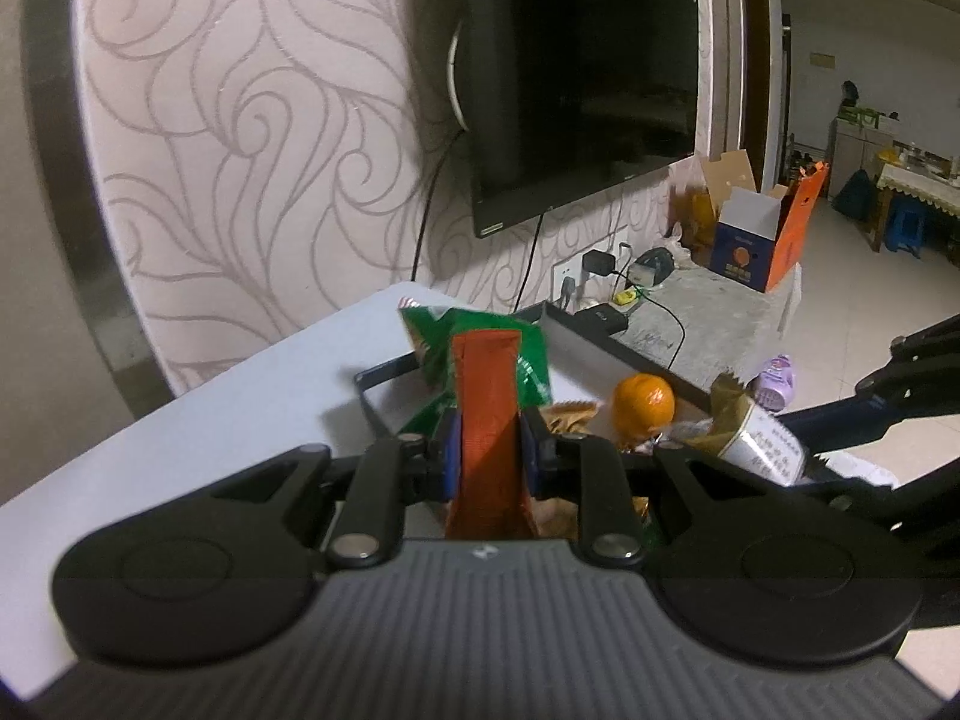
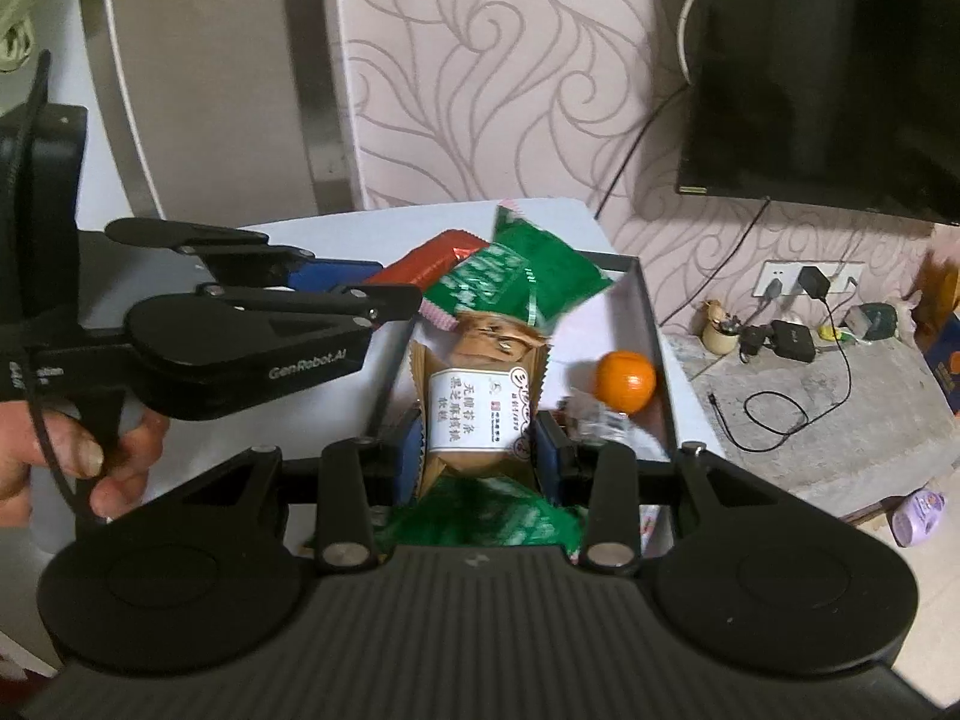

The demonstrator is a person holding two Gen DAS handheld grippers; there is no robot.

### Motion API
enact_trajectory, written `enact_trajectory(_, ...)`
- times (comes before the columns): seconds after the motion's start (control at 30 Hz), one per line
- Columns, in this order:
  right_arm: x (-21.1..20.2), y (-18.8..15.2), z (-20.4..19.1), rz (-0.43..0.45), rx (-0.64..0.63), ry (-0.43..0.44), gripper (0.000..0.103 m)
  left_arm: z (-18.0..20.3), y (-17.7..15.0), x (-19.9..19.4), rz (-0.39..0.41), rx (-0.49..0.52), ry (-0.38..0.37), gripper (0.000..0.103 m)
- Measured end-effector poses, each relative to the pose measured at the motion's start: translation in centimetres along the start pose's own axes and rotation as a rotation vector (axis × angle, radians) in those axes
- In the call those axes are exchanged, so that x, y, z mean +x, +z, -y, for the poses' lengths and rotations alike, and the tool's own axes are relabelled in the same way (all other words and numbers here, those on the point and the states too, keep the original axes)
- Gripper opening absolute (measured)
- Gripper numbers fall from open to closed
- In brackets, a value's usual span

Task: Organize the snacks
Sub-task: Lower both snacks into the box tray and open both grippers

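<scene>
My left gripper (image 1: 489, 450) is shut on an orange-red snack packet (image 1: 486, 396) that stands upright between its blue pads. Behind it lie a green packet (image 1: 480, 348) and a mandarin (image 1: 642, 405) inside a shallow dark-rimmed tray (image 1: 384, 372) on the white table. My right gripper (image 2: 480, 450) is shut on a brown packet with a white label (image 2: 474, 408), held over the tray (image 2: 651, 324). Green packets (image 2: 522, 282) and the mandarin (image 2: 625, 379) lie in it. The left gripper (image 2: 390, 285) with the red packet (image 2: 432, 258) comes in from the left, a hand (image 2: 108, 456) on its grip.
A dark TV (image 1: 576, 78) hangs on the patterned wall behind the table. To the right is a stone ledge (image 2: 840, 420) with chargers, cables and an open cardboard box (image 1: 762, 240). A purple bottle (image 2: 918, 516) lies on the floor beside it.
</scene>
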State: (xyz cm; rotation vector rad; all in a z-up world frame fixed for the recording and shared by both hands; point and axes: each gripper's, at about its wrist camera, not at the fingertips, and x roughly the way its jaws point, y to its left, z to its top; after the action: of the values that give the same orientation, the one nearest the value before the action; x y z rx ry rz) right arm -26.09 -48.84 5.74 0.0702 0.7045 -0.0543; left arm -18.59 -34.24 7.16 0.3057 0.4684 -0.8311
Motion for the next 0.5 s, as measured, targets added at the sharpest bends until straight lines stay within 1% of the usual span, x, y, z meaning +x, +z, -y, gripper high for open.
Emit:
enact_trajectory(0.13, 0.9, 0.1, 1.2, -0.019, -0.009, -0.004, 0.044, 0.7, 0.6, 0.9, 0.002, 0.001, -0.005, 0.024)
enact_trajectory(0.33, 2.7, 0.4, 2.6, -0.054, -0.055, -0.005, 0.044, 1.5, 1.5, 2.1, 0.007, -0.006, -0.004, 0.024)
enact_trajectory(0.5, 4.3, 0.6, 3.2, -0.065, -0.087, 0.005, 0.044, 1.9, 1.5, 2.9, -0.003, -0.02, 0.0, 0.024)
